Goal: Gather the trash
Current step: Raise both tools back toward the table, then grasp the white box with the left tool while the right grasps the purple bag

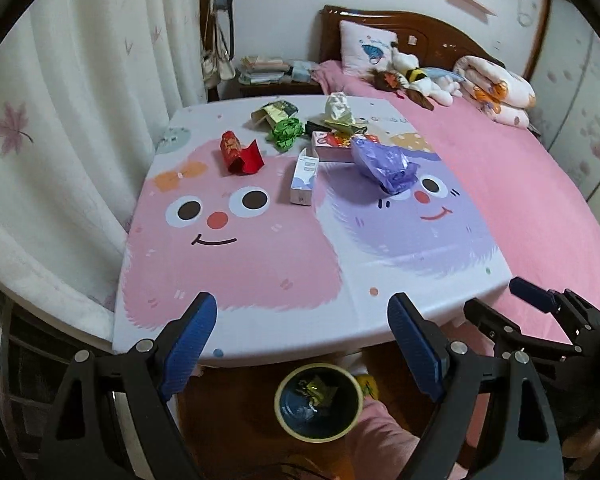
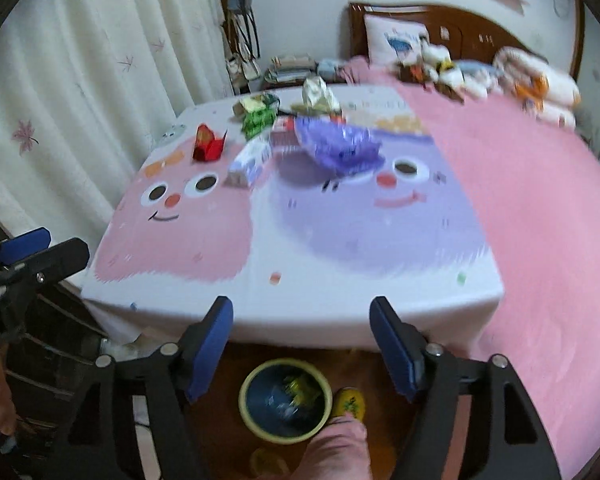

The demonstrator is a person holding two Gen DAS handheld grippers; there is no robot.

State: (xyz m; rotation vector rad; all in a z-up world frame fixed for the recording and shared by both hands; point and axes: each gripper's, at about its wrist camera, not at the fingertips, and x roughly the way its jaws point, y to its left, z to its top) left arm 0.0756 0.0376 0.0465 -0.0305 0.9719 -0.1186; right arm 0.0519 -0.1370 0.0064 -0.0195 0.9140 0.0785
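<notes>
Trash lies at the far end of a cartoon-printed table [image 1: 260, 264]: a red wrapper [image 1: 240, 153], a white carton [image 1: 305, 176], a purple plastic bag [image 1: 384, 162], green crumpled foil [image 1: 286, 131], a small box [image 1: 332, 146] and white crumpled paper [image 1: 338, 106]. On the floor below the near edge stands a yellow-rimmed bin [image 1: 318, 402] with scraps inside. My left gripper [image 1: 300, 344] hangs open and empty above the bin. My right gripper [image 2: 302, 350] is open and empty too, over the bin [image 2: 286, 400]. The right wrist view is blurred; there the purple bag [image 2: 336, 142] and red wrapper [image 2: 208, 144] still show.
A pink bed [image 1: 520, 184] with a pillow, plush toys and a rolled quilt runs along the table's right side. White curtains [image 1: 72, 128] hang at the left. A person's knee [image 2: 336, 452] in pink and a yellow slipper [image 2: 350, 402] sit beside the bin.
</notes>
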